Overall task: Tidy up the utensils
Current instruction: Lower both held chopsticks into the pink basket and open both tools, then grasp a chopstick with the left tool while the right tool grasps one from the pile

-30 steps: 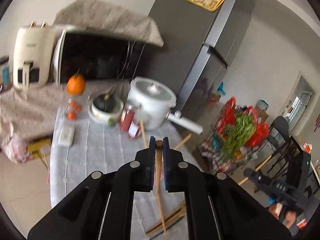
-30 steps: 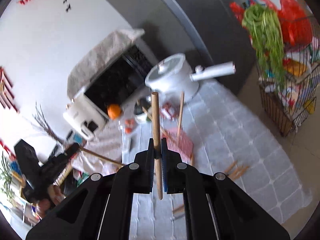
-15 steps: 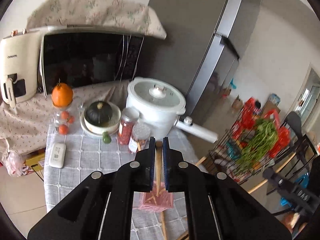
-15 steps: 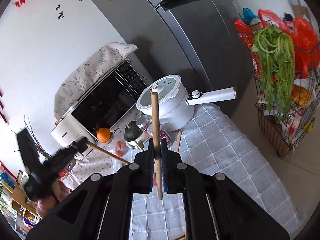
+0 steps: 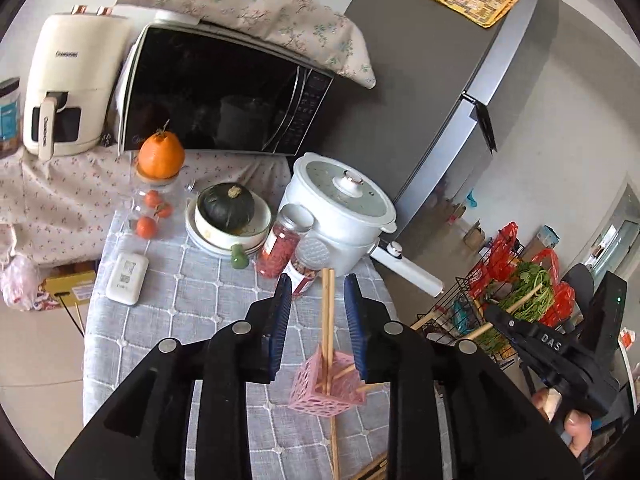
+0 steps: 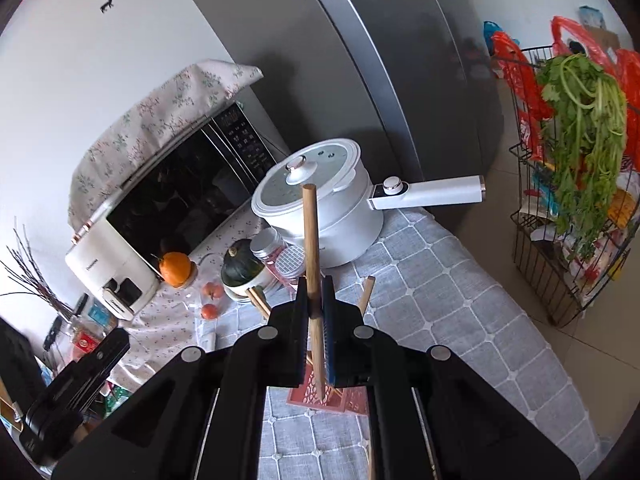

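A pink perforated utensil holder (image 5: 328, 384) stands on the grey checked tablecloth; it also shows in the right wrist view (image 6: 320, 398). Wooden chopsticks (image 5: 327, 312) stand upright in it. My left gripper (image 5: 318, 312) is open just above the holder, with the chopsticks loose between its fingers. My right gripper (image 6: 316, 312) is shut on a wooden chopstick (image 6: 311, 248), held upright with its tip over the holder. More chopsticks (image 5: 335, 452) lie on the cloth near the holder. The right gripper also shows in the left wrist view (image 5: 560, 344).
A white electric pot (image 5: 340, 208) with a long handle, two jars (image 5: 282, 244), a bowl with a green squash (image 5: 228, 216), an orange on a glass jar (image 5: 160, 156) and a white box (image 5: 127, 278) crowd the table's far end. A wire rack with greens (image 6: 576, 184) stands right of the table.
My left gripper moved over the pink holder and opened, leaving its chopstick standing in the holder. My right gripper swung its chopstick toward the holder.
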Demonstrator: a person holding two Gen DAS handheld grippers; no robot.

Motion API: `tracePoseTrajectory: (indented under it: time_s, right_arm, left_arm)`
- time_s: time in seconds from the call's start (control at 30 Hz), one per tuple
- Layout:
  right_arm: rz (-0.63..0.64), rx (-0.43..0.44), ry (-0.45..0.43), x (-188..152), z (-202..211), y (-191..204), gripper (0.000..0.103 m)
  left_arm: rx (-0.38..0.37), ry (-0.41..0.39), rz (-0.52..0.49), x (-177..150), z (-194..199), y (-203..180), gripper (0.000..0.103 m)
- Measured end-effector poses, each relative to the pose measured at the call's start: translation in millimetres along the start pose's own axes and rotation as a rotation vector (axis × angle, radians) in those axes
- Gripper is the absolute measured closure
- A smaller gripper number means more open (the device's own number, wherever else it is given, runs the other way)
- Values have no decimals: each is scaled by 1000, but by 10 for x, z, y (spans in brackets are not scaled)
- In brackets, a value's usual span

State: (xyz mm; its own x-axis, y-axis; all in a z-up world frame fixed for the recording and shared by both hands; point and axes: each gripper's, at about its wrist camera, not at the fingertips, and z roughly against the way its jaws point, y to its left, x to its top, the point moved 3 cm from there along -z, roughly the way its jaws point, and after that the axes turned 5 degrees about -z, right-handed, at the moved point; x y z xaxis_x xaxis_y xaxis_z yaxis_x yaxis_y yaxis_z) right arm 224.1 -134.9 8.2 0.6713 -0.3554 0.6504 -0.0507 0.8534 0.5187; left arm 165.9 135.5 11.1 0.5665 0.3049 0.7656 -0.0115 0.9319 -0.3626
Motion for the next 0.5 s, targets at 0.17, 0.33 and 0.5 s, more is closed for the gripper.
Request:
tracePoseTrajectory:
  time_s: [0.17, 0.33, 0.5]
  right_arm:
    - [19, -30, 18, -112, -302, 63, 93]
    - [40, -59, -5, -206, -279, 104, 58]
    - [78, -130, -51, -315, 11, 78, 49]
  left_arm:
    - [1, 39, 56, -166, -97, 182, 70]
    - [14, 26, 30, -266, -64, 128, 54]
    - [32, -26, -48, -334, 108, -147, 37]
